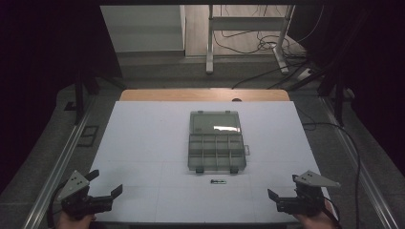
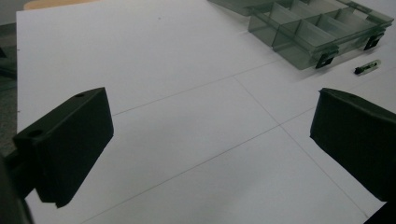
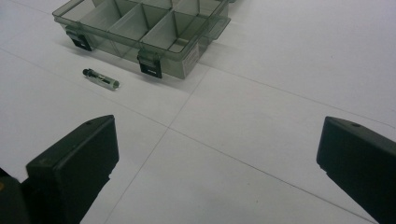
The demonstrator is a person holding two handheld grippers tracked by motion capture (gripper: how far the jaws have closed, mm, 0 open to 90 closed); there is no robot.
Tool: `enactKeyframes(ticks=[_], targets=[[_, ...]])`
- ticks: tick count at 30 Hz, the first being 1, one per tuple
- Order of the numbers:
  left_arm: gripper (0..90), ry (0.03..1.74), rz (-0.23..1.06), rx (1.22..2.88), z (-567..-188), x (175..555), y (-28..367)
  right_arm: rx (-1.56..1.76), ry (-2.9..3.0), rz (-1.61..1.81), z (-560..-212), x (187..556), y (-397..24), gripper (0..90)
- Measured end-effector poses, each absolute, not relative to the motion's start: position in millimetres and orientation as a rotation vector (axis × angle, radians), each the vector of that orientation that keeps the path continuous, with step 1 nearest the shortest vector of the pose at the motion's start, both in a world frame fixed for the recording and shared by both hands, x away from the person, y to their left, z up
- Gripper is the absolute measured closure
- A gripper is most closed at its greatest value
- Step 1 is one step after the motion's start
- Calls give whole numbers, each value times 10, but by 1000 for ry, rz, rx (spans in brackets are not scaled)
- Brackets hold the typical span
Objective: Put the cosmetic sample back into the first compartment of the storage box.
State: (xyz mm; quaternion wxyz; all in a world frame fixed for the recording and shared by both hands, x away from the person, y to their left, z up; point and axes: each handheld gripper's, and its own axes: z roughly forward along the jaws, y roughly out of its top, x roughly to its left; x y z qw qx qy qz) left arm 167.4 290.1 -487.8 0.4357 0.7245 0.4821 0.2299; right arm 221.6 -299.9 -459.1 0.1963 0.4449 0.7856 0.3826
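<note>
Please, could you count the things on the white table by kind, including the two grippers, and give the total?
Clear compartment box, lid open: 1
Small dark cylindrical piece in front of the box: 1
Black grippers, jaws open: 2 (left gripper, right gripper)
Total: 4

A white table [image 1: 143, 143] carries an open clear compartment box [image 1: 217, 151] and, just before it, a small dark cylinder [image 1: 218, 182].

The left tongs [image 1: 106, 185] sit at the near left corner, held from below by a hand [image 1: 75, 220], jaws spread wide with nothing between them. The right tongs [image 1: 282, 188] mirror them at the near right, jaws equally wide and apparently empty; both point inward and forward.
</note>
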Motion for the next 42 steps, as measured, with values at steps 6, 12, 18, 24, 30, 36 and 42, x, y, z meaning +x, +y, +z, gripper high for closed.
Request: enactKeyframes(ticks=[6,12,18,24,30,36,42], targets=[[2,1195,559,1806,-4881,1677,2907,1241,2213,1066,-4594,2225,-2988,0],[6,1187,543,1809,-4883,1687,2914,1243,2219,1064,-4596,2227,-2988,0],[6,1179,542,1815,-4883,1685,2912,1251,2237,1057,-4602,2244,-2980,0],[10,1169,533,1812,-4883,1682,2917,1228,2261,1047,-4603,2243,-2963,0],[12,1160,532,1820,-4885,1685,2916,1222,2288,1063,-4598,2256,-2959,0],[14,1161,524,1823,-4887,1693,2913,1230,2311,1106,-4606,2303,-2924,0],[16,1161,527,1829,-4886,1695,2908,1179,2374,1099,-4632,2378,-2862,0]])
